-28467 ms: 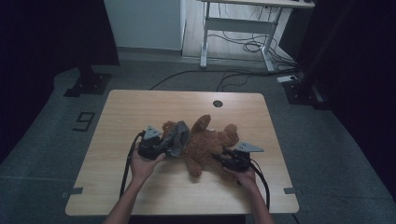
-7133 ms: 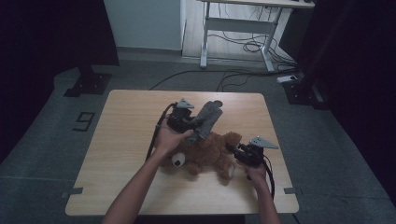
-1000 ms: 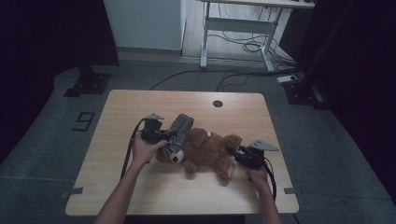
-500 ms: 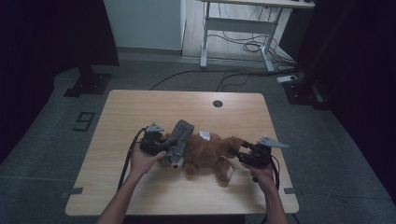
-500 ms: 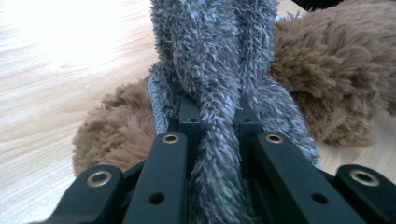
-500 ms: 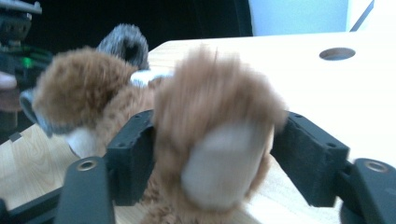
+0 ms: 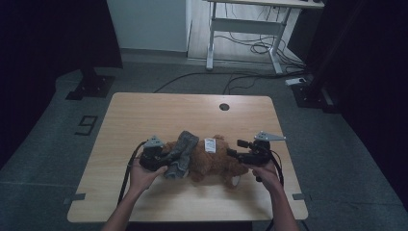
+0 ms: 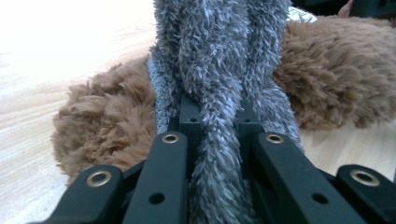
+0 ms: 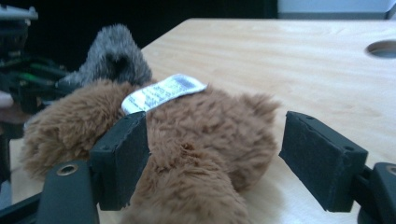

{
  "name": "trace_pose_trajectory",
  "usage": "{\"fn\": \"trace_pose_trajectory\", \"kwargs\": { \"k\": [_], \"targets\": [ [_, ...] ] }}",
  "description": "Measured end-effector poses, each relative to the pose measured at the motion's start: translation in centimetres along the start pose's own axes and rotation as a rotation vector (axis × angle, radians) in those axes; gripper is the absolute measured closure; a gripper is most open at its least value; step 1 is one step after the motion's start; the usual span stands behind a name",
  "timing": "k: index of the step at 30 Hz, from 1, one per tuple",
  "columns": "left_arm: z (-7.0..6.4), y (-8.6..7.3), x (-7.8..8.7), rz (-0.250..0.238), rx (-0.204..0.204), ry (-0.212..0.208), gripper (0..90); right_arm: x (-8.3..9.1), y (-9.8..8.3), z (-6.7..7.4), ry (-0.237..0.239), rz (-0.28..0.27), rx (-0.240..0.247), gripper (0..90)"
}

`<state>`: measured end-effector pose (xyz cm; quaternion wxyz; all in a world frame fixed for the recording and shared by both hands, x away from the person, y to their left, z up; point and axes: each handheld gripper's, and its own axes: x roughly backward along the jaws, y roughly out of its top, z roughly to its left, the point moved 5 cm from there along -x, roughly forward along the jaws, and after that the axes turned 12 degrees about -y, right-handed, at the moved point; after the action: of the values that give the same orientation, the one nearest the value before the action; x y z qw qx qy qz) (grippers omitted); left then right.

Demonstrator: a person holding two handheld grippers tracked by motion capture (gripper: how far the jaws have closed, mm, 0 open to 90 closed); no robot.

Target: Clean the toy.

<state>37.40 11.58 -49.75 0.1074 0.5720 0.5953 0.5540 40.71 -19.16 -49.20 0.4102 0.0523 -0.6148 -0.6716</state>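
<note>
Setting: a dim room with a grey floor and a pale wooden table (image 7: 144, 115) with a round cable hole near its far edge; a white desk frame is standing in the background.

High view. A brown plush teddy bear (image 7: 214, 161) is lying on its front on the near half of the table, a white care label (image 7: 210, 145) showing on its back. A grey fuzzy fabric garment (image 7: 180, 153) is lying over the bear's left end. The left gripper (image 7: 166, 159) is pointing at the garment from the left; the right gripper (image 7: 232, 153) is sitting at the bear's right end.

Left gripper view. The jaws are clamping tight on a fold of the grey garment (image 8: 219, 84), with brown plush (image 8: 107, 126) showing behind and to both sides.

Right gripper view. The jaws have just been opening and are standing wide; the bear's plush limb (image 9: 196, 154) is lying between the pads, brushing the left pad but clear of the right, so nothing is being pinched. The label (image 9: 163, 92) and the garment (image 9: 114, 53) are showing beyond.

Risks, as judged: with the right jaws freed, nothing is anchoring the bear. Any pull on the garment is likely to be dragging the whole toy across the table rather than moving the fabric along it. The pinched fold is narrow, so a hard tug could be slipping it out of the jaws. Reclosing the right jaws too shallowly could be catching only loose pile.
</note>
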Motion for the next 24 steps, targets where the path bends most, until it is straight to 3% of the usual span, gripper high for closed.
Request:
{"fn": "trace_pose_trajectory", "kwargs": {
  "k": [7, 11, 17, 24],
  "targets": [
    [-0.7, -1.2, 0.4, 0.005, 0.005, -0.041, 78.8, -1.2, -3.1, 1.8, 0.064, 0.086, 0.031, 21.5],
    [-1.2, -1.9, 0.6, 0.008, 0.002, -0.056, 78.8, -2.2, -5.4, 2.7, 0.078, 0.169, 0.075, 24.1],
    [-1.8, -2.7, 0.5, 0.014, -0.008, -0.06, 78.7, -2.5, -6.4, 3.2, 0.037, 0.154, 0.092, 39.1],
    [-2.6, -3.5, -0.7, 0.062, -0.016, -0.083, 78.6, -2.7, -6.6, 3.2, -0.032, 0.117, 0.123, 46.5]
  ]
}}
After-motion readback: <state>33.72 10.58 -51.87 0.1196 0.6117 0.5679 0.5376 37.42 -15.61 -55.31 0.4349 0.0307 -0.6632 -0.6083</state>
